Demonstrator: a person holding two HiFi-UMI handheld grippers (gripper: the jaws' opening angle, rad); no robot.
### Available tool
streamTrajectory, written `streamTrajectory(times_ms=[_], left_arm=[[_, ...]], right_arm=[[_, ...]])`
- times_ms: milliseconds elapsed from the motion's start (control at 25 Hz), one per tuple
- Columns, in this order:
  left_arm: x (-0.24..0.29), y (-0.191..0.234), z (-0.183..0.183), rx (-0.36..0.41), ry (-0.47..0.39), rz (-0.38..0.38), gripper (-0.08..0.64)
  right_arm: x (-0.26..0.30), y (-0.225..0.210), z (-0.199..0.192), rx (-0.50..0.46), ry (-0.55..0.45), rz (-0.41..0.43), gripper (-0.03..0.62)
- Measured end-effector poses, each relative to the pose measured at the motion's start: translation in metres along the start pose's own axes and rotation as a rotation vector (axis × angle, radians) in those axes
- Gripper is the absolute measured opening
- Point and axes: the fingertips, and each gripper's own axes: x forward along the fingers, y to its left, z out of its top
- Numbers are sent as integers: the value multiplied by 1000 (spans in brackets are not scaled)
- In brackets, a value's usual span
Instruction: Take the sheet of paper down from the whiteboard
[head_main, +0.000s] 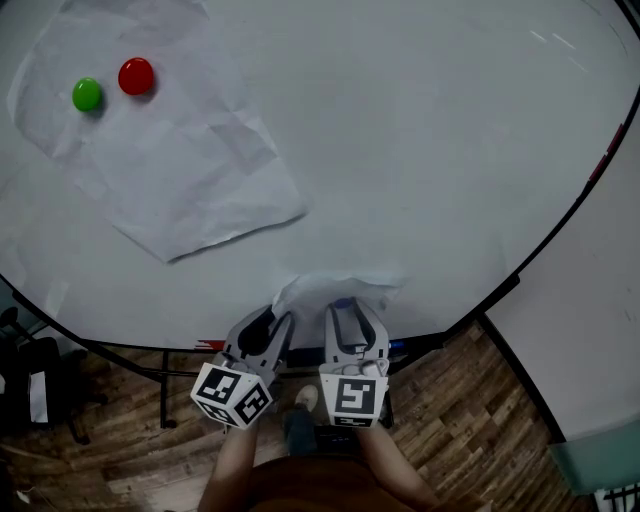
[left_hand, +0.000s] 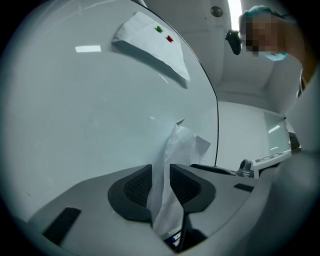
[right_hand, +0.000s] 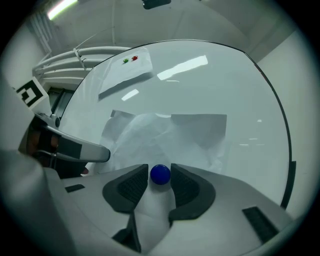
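Our left hand-held gripper (left_hand: 161, 171) is closed narrow on a crumpled sheet of paper (left_hand: 184, 145). The sheet stands up between the jaws, its long axis running away from the gripper along the whiteboard (left_hand: 75, 125). Just beside it, our right hand-held gripper (right_hand: 160, 177) pinches a blue magnet (right_hand: 160, 173) that sits on the same sheet, which spreads wrinkled ahead of the jaws. Well beyond both, up and to the left, a second sheet (head_main: 180, 170) lies tilted on the board under a green magnet (head_main: 87, 94) and a red magnet (head_main: 136, 76).
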Motion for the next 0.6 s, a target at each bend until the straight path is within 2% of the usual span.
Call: streamTrajectory(times_ms=[280, 480, 600], left_arm=[[0, 6, 0, -7, -3, 17, 94], [2, 6, 1, 20, 2, 35, 32], [3, 5, 1, 26, 5, 40, 26]], right_arm=[[3, 1, -1, -69, -51, -45, 135], [3, 0, -2, -90, -30, -49, 127], [2, -1, -2, -87, -16, -46, 135]])
